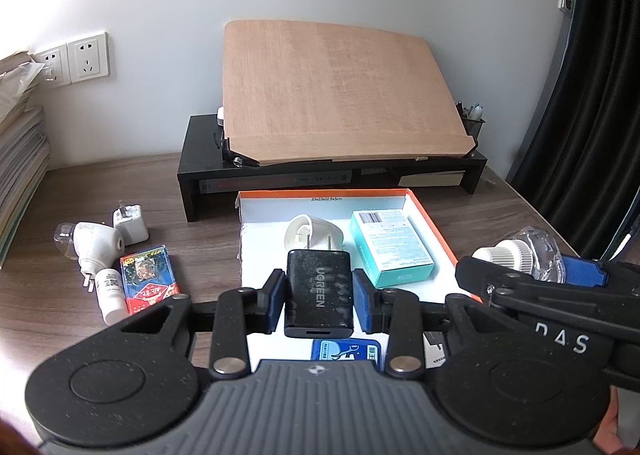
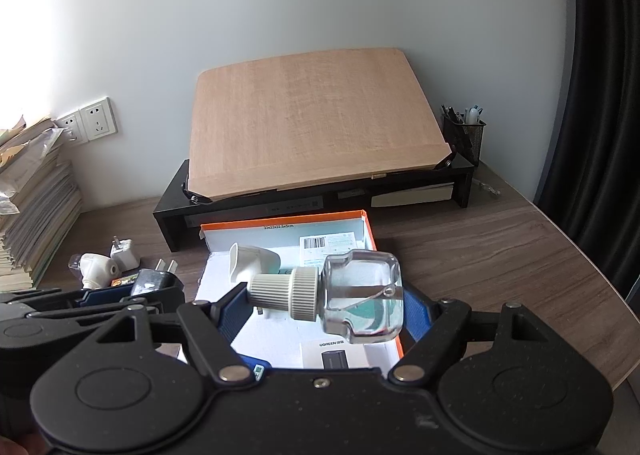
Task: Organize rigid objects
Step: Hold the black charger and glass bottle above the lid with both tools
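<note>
Left wrist view
Left claw (image 1: 319, 297): clenched on the black UGREEN charger (image 1: 319, 291), held just above the near part of the orange-rimmed box lid (image 1: 436, 231).
Already in the lid: a white plug-in holder (image 1: 314, 237) at the far middle, a teal carton (image 1: 390, 249) to its right, and a blue-labelled pack (image 1: 346, 350) at the near edge, partly hidden by the claw.
Still out on the worktop (image 1: 192, 239), left of the lid: a white mosquito-repellent plug-in (image 1: 94, 243), a white wall adapter (image 1: 130, 223), a deck of playing cards (image 1: 149, 279), and a small white bottle (image 1: 109, 295).
Right claw (image 1: 532, 275): seen from the side at right, carrying the clear refill bottle (image 1: 524, 253).

Right wrist view
Right claw (image 2: 326, 301): grasping the clear refill bottle (image 2: 344, 297) end to end, ribbed white cap to the left, glass body to the right, over the lid's near right part.
Lid contents visible here: the white holder (image 2: 252, 261), a barcoded carton (image 2: 332, 247) behind the bottle, and a UGREEN-printed box (image 2: 340, 355) near the camera.
Progress, as a judgement: roughly half done. Several items sit in the lid, two more are in hand and poised over it, and four loose things on the left are left to gather.
</note>
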Demonstrator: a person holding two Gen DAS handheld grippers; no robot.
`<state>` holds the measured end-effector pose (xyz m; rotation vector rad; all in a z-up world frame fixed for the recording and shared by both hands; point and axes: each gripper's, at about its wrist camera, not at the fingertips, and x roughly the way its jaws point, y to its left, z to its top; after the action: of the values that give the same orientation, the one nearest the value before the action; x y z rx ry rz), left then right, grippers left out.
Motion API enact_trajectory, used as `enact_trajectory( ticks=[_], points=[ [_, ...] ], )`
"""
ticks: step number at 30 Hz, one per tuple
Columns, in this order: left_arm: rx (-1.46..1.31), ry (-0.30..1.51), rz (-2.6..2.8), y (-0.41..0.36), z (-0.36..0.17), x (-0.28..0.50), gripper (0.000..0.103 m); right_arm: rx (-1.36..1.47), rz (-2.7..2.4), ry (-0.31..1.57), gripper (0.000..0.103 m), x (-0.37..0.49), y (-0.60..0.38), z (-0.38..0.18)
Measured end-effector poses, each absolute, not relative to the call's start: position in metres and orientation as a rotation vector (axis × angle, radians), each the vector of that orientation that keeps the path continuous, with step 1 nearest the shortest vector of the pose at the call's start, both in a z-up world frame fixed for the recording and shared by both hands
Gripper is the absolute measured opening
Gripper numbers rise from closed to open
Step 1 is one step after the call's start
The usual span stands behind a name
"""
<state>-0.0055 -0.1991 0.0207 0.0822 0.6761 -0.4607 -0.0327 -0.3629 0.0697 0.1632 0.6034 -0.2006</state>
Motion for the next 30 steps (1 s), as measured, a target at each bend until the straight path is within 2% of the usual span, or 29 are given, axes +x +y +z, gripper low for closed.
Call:
enact_trajectory(
  ticks=[30],
  points=[
    [0.077, 0.67, -0.45, -0.203, 0.022, 0.002, 0.036, 0.159, -0.195, 0.599, 0.092, -0.024, -0.366, 0.074]
  ],
)
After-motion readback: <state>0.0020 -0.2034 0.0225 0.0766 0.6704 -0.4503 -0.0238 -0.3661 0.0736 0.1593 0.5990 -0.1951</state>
